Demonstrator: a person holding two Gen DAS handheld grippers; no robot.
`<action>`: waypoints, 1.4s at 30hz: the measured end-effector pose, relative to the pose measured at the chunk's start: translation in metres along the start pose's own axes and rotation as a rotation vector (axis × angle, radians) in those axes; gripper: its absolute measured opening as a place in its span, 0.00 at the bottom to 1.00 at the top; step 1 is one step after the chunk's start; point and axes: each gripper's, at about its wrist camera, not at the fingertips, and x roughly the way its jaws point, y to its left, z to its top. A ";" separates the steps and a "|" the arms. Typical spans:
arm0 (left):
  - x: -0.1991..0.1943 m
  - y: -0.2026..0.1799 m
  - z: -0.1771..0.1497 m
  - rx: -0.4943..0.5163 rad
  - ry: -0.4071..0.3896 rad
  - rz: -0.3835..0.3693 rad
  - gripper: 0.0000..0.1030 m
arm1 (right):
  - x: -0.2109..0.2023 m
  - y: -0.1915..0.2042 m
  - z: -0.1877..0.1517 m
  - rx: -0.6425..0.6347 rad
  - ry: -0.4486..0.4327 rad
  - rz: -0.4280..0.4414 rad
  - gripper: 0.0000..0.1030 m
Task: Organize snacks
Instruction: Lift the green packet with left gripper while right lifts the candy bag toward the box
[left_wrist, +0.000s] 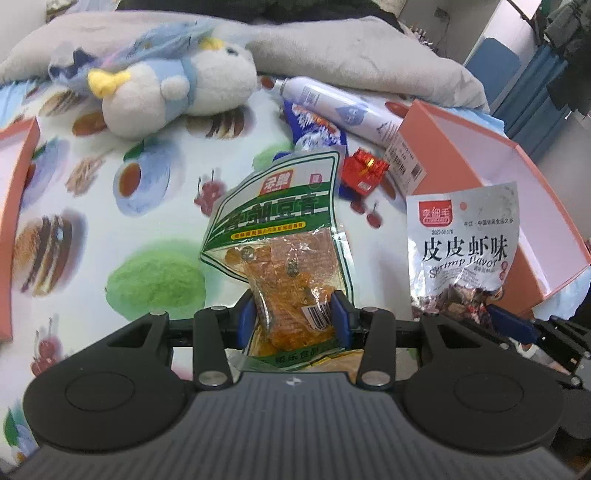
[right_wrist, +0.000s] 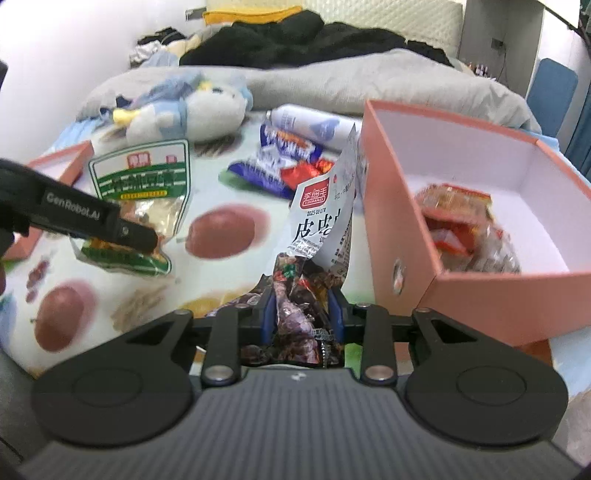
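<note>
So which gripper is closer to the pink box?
Right. The right gripper, shut on the shrimp bag, sits just beside the pink box. The left gripper, shut on the green bag, is farther off, beyond it.

We look from each wrist forward along the tongs, low and close over the bed's fruit-and-cake printed sheet (left_wrist: 155, 221), both facing the grey blanket (right_wrist: 369, 77) at its far side. Both views share the blue-and-white plush bird (left_wrist: 177, 92) (right_wrist: 192, 107), the white spray can (left_wrist: 332, 99) (right_wrist: 310, 125) and the open pink cardboard box (left_wrist: 498, 162) (right_wrist: 399, 206), nearer in the right view.
</note>
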 end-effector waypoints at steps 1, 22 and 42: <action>-0.003 -0.002 0.003 0.003 -0.005 -0.002 0.47 | -0.003 -0.002 0.004 0.007 -0.008 0.005 0.32; -0.071 -0.078 0.096 0.109 -0.206 -0.106 0.47 | -0.074 -0.064 0.102 0.052 -0.296 -0.078 0.33; -0.012 -0.192 0.163 0.195 -0.124 -0.255 0.47 | -0.037 -0.161 0.125 0.148 -0.206 -0.236 0.33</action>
